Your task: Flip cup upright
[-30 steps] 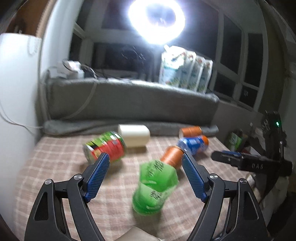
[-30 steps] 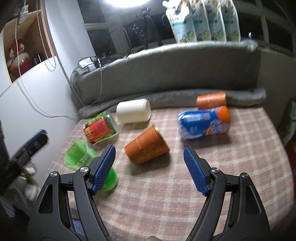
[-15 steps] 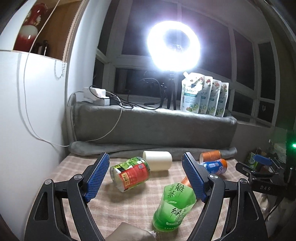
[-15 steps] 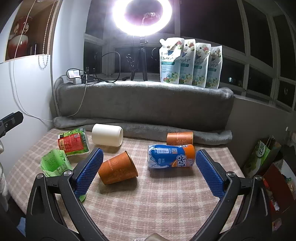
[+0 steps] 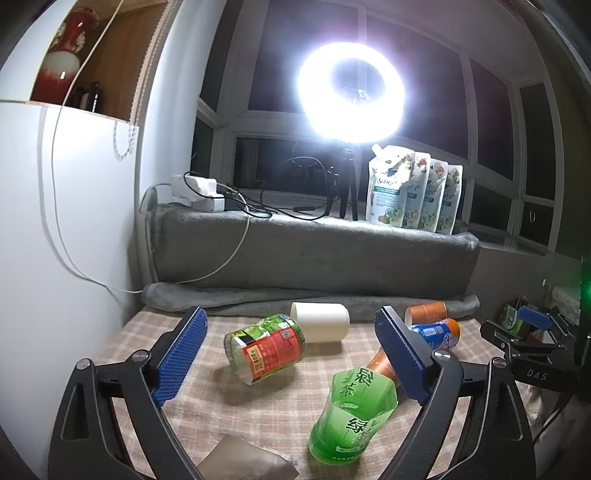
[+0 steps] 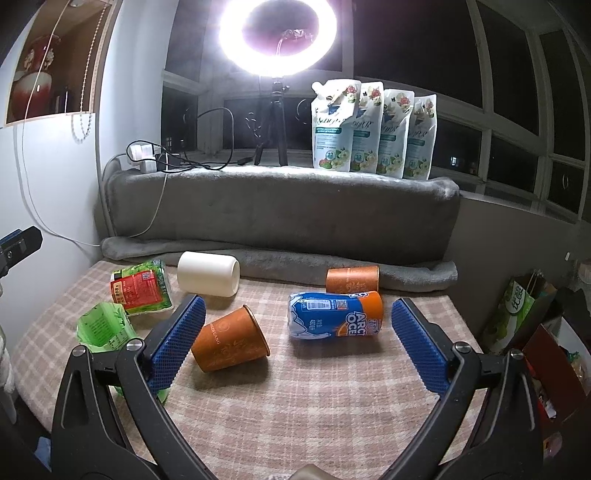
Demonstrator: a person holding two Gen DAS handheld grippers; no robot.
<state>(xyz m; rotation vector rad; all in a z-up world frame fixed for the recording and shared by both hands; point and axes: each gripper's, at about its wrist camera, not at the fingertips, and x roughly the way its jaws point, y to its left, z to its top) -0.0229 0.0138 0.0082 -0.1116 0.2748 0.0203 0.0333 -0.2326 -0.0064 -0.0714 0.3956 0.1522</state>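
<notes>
Several cups lie on their sides on the checked cloth: an orange paper cup, a blue and orange cup, a second orange cup, a white cup and a red and green cup. A green cup stands upright near the front left; it also shows in the right wrist view. My left gripper is open and empty above the cloth. My right gripper is open and empty, the orange paper cup just past its left finger.
A grey cushion runs along the back of the cloth. A ring light on a tripod, several pouches and a power strip stand behind it. A white wall is at left. Boxes sit at right.
Both grippers have pulled back and tilted up from the cloth. The green cup, tilted and blurred a second ago, now stands upright and still.
</notes>
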